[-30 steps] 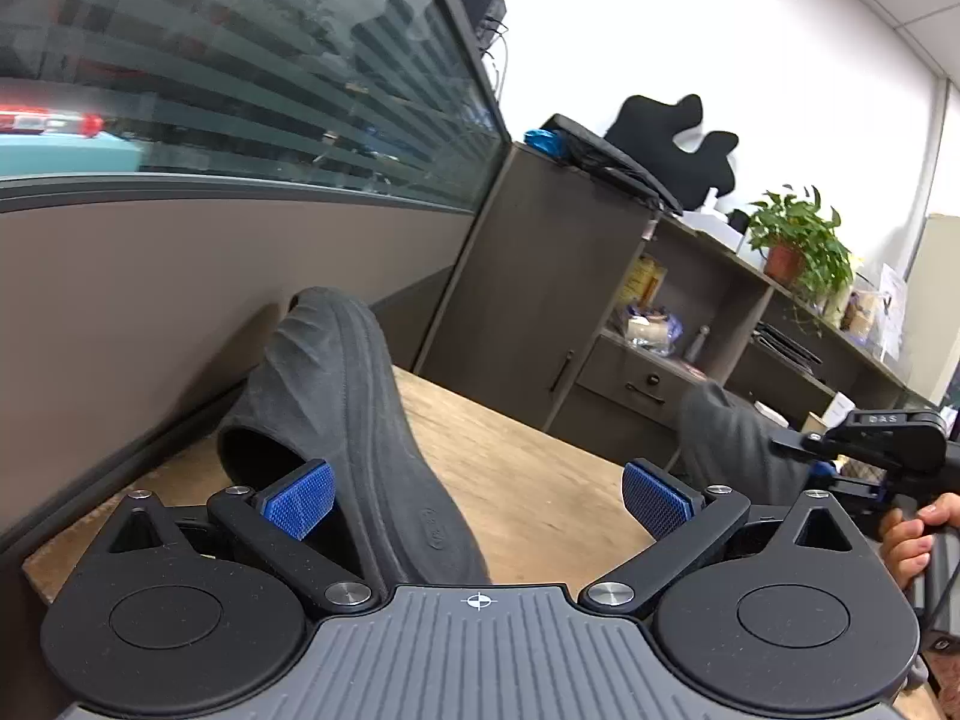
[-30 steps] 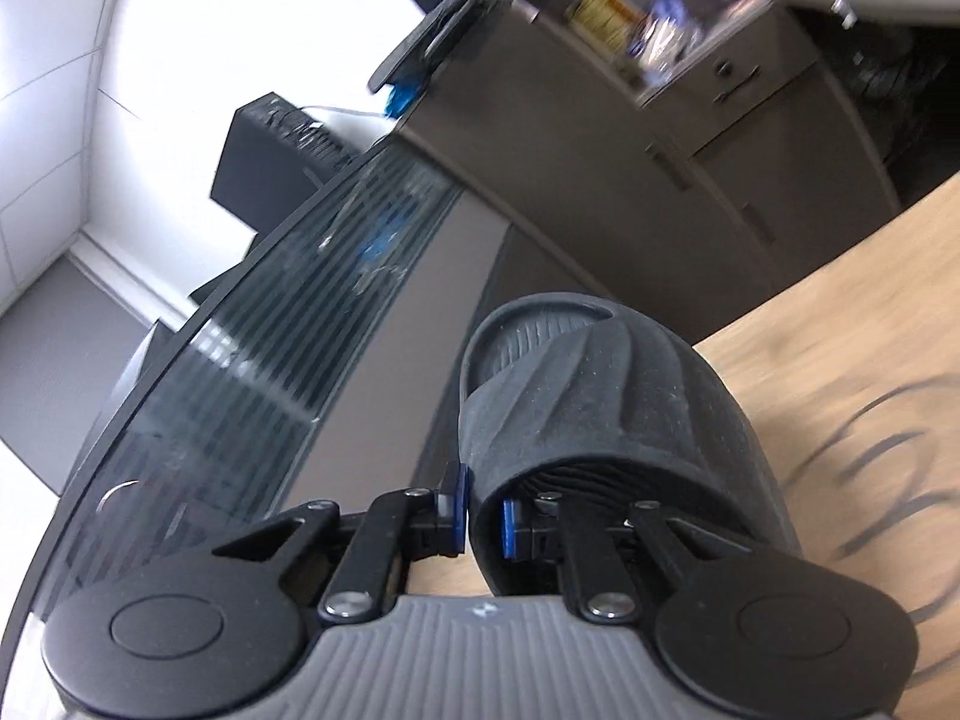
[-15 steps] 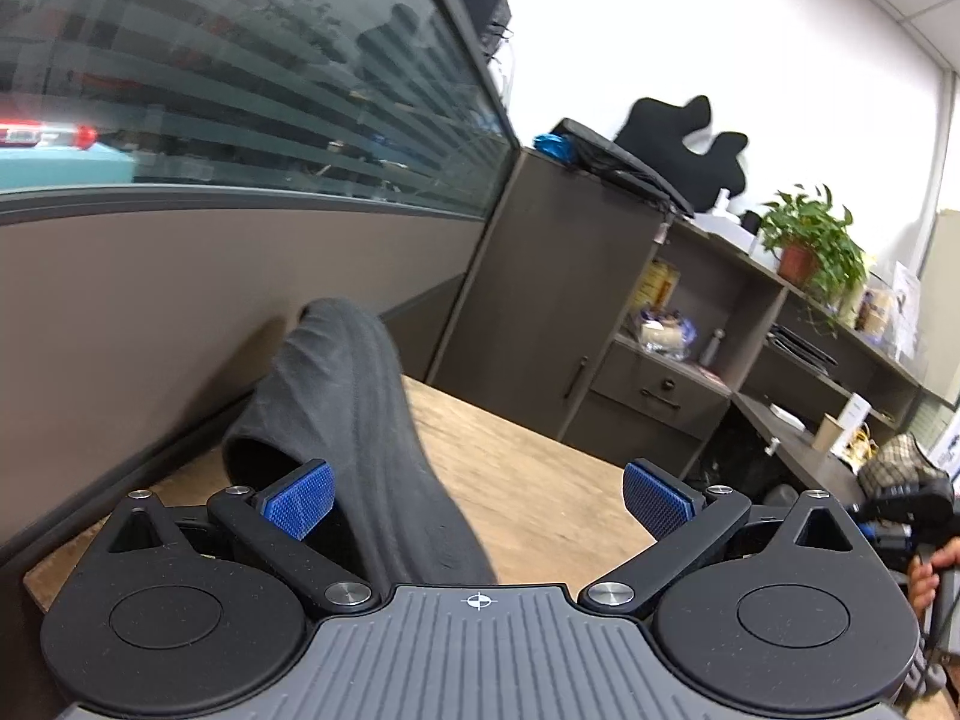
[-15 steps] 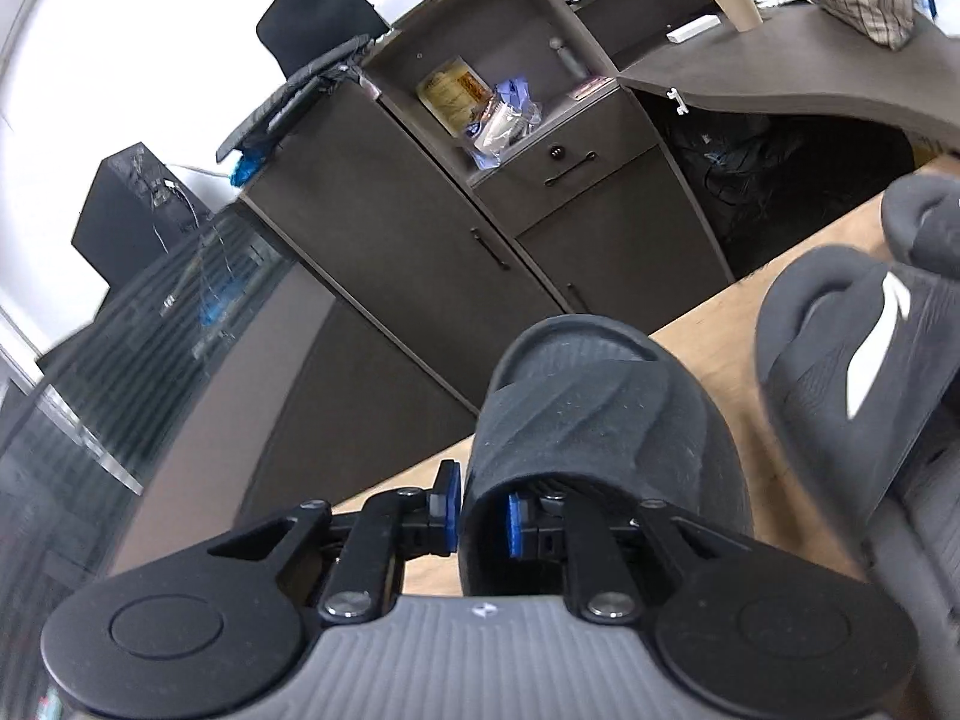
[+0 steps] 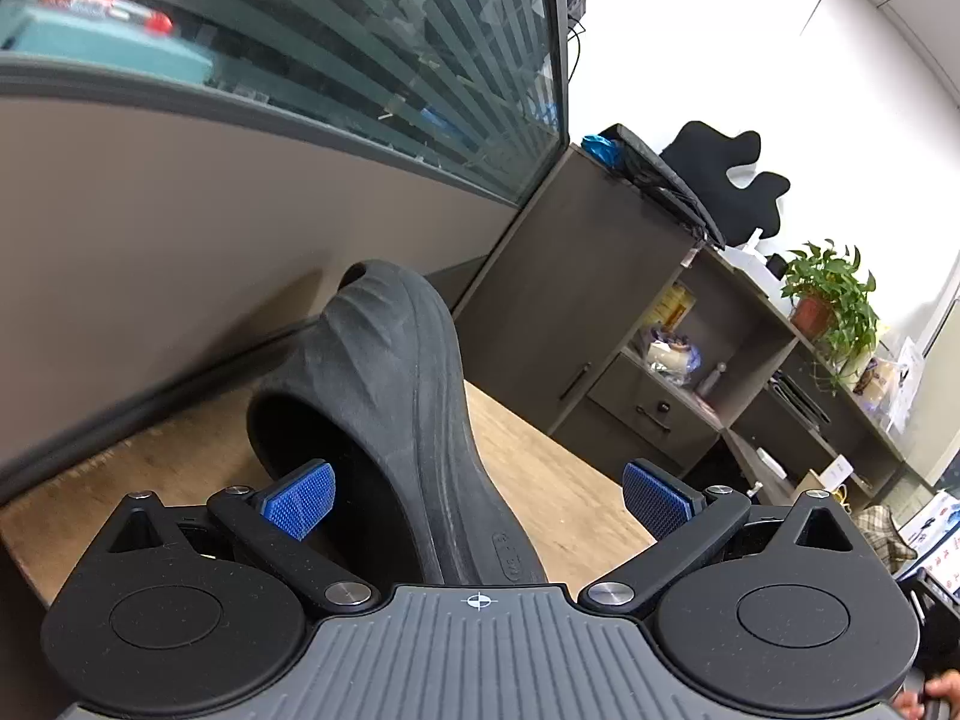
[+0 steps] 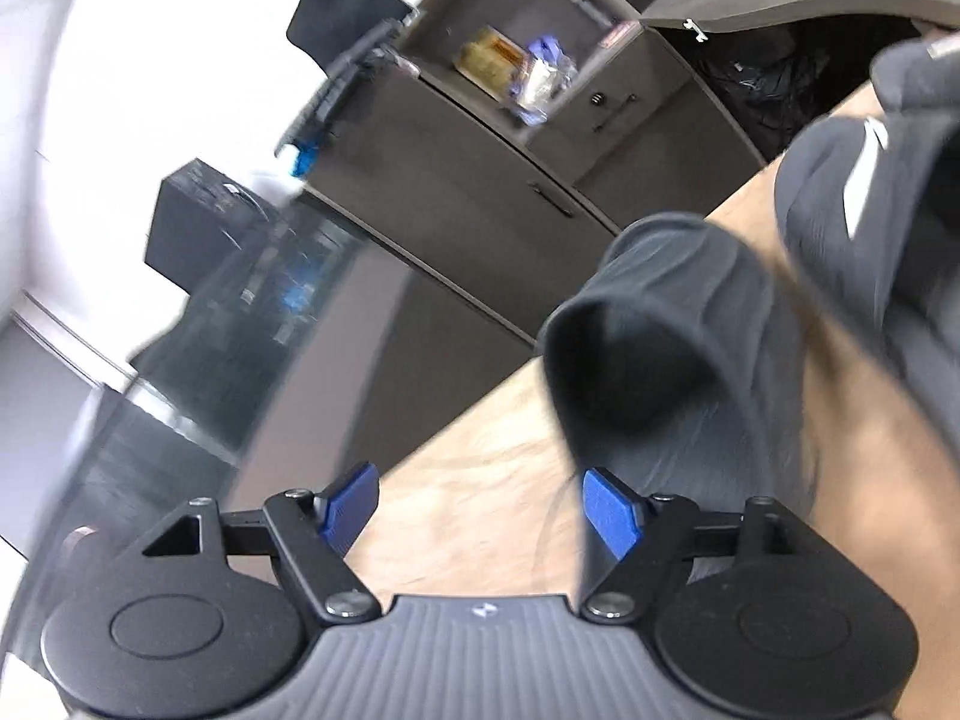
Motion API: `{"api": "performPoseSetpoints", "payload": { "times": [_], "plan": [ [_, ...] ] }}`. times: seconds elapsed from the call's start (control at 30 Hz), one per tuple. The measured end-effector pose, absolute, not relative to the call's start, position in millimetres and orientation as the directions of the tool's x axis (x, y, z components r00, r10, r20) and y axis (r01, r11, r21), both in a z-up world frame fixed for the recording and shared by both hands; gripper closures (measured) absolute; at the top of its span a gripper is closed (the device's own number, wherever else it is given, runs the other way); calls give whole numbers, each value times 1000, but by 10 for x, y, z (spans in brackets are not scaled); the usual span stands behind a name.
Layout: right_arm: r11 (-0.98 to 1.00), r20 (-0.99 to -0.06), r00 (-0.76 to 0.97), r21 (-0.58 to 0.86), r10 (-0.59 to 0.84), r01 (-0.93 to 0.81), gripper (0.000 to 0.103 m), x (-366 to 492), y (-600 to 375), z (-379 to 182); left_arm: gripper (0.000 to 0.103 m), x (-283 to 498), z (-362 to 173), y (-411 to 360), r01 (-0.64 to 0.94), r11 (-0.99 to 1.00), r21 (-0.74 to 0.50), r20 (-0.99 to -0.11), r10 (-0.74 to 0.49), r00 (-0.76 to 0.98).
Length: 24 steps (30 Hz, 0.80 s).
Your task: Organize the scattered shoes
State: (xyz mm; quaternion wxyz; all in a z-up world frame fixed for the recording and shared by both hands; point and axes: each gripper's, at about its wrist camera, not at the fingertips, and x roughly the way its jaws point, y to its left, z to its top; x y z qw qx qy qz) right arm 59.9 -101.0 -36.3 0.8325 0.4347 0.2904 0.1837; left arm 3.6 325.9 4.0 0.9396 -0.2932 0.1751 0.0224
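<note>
A dark grey ribbed slide (image 5: 396,396) lies tilted on its side on the wooden table (image 5: 558,492). My left gripper (image 5: 477,498) is open; its left pad sits in the slide's opening and its right pad is clear of the sole. My right gripper (image 6: 480,507) is open and empty, just behind a second dark grey ribbed slide (image 6: 672,336) resting on the table (image 6: 480,480). A grey slide with a white stripe (image 6: 852,192) lies right of it, and part of another grey shoe (image 6: 912,78) shows at the top right.
A grey partition with a glass top (image 5: 240,138) runs along the table's left side. A dark cabinet with open shelves (image 5: 600,300) stands behind the table, with a potted plant (image 5: 828,294) on top. The right wrist view is blurred.
My right gripper has opened and let go of its ribbed slide, which now rests on the table beside the striped slide. My left gripper stays open around the other slide, slightly closer.
</note>
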Motion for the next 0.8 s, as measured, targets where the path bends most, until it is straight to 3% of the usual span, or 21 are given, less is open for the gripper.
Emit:
{"api": "performPoseSetpoints", "payload": {
  "times": [0.07,0.17,0.4,0.43,0.6,0.73,0.8],
  "plan": [
    [603,-373,736,795,565,-61,20,624,-750,-397,0,68,17,3230,-141,813,-565,-333,-68,940],
    [723,-482,742,690,466,-6,19,671,-431,-411,0,97,-18,3204,-138,797,-588,-328,-78,942],
    [766,-557,723,640,410,58,18,768,-254,-372,0,134,-5,3259,-168,790,-590,-335,-50,941],
    [772,-563,719,633,406,59,19,768,-252,-366,0,147,1,3263,-171,788,-591,-336,-48,941],
    [800,-527,746,600,406,-11,49,605,-402,-426,0,190,-12,3269,-191,775,-603,-348,-40,937],
    [825,-534,757,565,377,-12,50,526,-498,-423,0,250,-8,3272,-180,769,-614,-341,-53,939],
    [860,-552,775,509,306,22,43,451,-549,-394,0,275,-7,3283,-170,773,-611,-338,-61,939]
  ]
}}
